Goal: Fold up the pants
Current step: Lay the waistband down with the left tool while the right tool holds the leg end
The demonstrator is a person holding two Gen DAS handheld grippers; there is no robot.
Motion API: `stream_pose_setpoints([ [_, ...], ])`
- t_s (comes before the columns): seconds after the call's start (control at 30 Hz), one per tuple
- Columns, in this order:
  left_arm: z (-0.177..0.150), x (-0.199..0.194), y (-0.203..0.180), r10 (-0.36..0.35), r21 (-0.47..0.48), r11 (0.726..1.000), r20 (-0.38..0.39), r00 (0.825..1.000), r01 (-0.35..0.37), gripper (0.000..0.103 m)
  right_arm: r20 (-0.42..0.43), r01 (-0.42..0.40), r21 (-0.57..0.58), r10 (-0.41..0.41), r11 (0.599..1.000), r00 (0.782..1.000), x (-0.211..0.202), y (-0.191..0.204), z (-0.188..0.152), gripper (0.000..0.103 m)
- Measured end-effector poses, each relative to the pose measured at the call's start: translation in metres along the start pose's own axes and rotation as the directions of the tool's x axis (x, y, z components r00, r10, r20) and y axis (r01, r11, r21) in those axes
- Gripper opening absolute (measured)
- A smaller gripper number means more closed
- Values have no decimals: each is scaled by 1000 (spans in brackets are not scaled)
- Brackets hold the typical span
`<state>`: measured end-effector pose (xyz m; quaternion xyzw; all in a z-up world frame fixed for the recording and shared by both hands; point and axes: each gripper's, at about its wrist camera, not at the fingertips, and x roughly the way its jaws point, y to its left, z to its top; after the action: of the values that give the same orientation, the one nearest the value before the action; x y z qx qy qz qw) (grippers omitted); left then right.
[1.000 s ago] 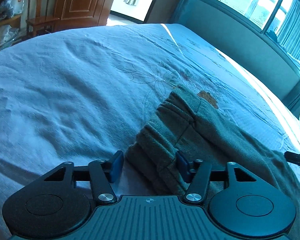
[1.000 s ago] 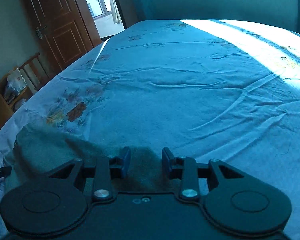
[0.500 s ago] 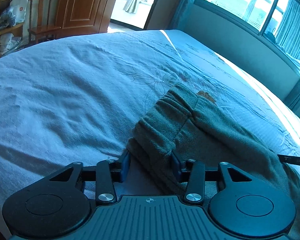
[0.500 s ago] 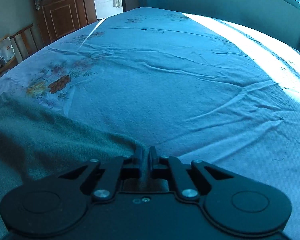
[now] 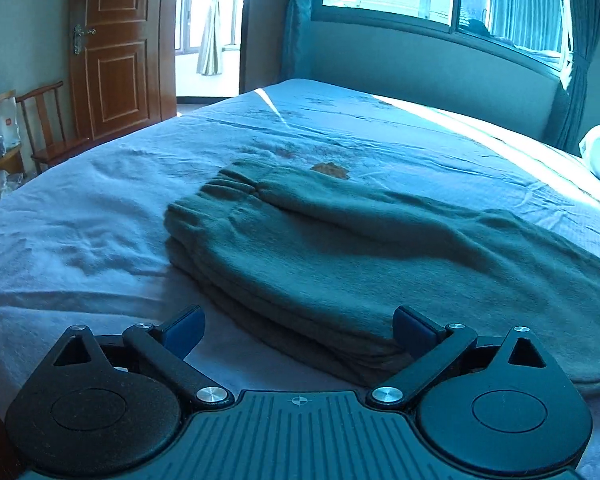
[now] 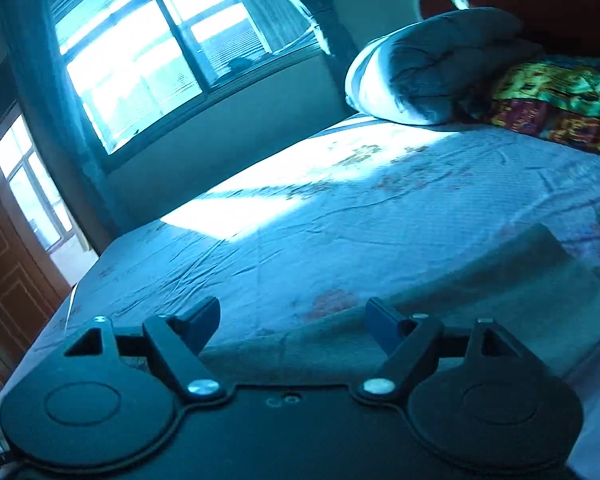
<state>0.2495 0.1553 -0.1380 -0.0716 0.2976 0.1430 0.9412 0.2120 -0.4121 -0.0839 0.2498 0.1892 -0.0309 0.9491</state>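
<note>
Sunlit bed (image 5: 100, 240) under you carries the green pants (image 5: 340, 252), folded lengthwise. Your left hand-held gripper (image 5: 298, 326) is opening, gripping nothing, the pants' near edge between its jaws. Your right hand-held gripper (image 6: 292, 320) is opening too, over the pants, empty.

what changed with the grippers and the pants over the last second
Both grippers let go. The left gripper, earlier closing on the waistband edge, has backed off, fingers opening with nothing pinched. The right gripper, pinched shut on the fabric half a second ago, is opening and has swung toward the pillow. The green pants stay folded lengthwise on the bed.
</note>
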Motion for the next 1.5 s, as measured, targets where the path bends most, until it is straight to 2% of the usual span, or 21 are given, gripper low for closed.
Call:
stream_pose_setpoints([
  [0.07, -5, -5, -24, -39, 12, 999, -4, 999, 39, 101, 46, 63, 144, -70, 988, 996, -35, -52, 2, 62],
  [0.13, -8, -9, -47, -68, 41, 997, -14, 998, 69, 101, 56, 105, 269, -124, 957, 991, -57, -96, 0, 38],
  [0.27, -12, -18, -79, -93, 86, 992, -20, 995, 94, 103, 34, 133, 462, -167, 877, 985, -68, -158, -14, 31],
  [0.37, -16, -23, -97, -88, 125, 988, -27, 996, 91, 103, 14, 117, 555, -150, 824, 989, -59, -185, -28, 31],
  [0.47, -18, -28, -102, -85, 133, 987, -43, 995, 90, 103, 25, 96, 570, -133, 816, 991, -47, -195, -36, 32],
  [0.57, -16, -31, -101, -80, 123, 989, -46, 996, 85, 103, 71, 41, 592, -103, 805, 992, -35, -202, -37, 32],
  [0.63, -16, -33, -106, -76, 134, 988, -43, 996, 81, 103, 64, 32, 586, -85, 810, 994, -23, -204, -36, 31],
  [0.67, -14, -32, -108, -79, 140, 987, -44, 996, 84, 103, 55, 34, 569, -80, 822, 995, -19, -203, -34, 28],
  [0.7, -14, -32, -111, -84, 144, 986, -45, 995, 89, 103, 32, 55, 540, -86, 840, 996, -13, -199, -31, 10],
  [0.73, -14, -31, -115, -88, 149, 984, -49, 995, 94, 103, 7, 79, 513, -96, 855, 995, -8, -196, -30, 7],
  [0.9, -19, -35, -145, -123, 163, 978, -54, 991, 130, 103, 12, 89, 492, -109, 866, 994, -10, -191, -31, 7],
  [1.0, -30, -29, -176, -115, 229, 964, -89, 989, 133, 103, 13, 79, 511, -100, 856, 995, -12, -194, -32, 7],
  [1.2, -31, -30, -189, -102, 220, 968, -101, 990, 122, 103, 2, 82, 515, -96, 853, 995, -12, -197, -30, 6],
  [1.33, -24, -41, -199, -164, 185, 966, -95, 982, 179, 103, 5, 86, 516, -104, 852, 995, -12, -196, -31, 6],
  [1.5, -28, -51, -241, -228, 212, 946, -111, 967, 247, 103, 6, 79, 521, -96, 850, 995, -12, -197, -32, 6],
])
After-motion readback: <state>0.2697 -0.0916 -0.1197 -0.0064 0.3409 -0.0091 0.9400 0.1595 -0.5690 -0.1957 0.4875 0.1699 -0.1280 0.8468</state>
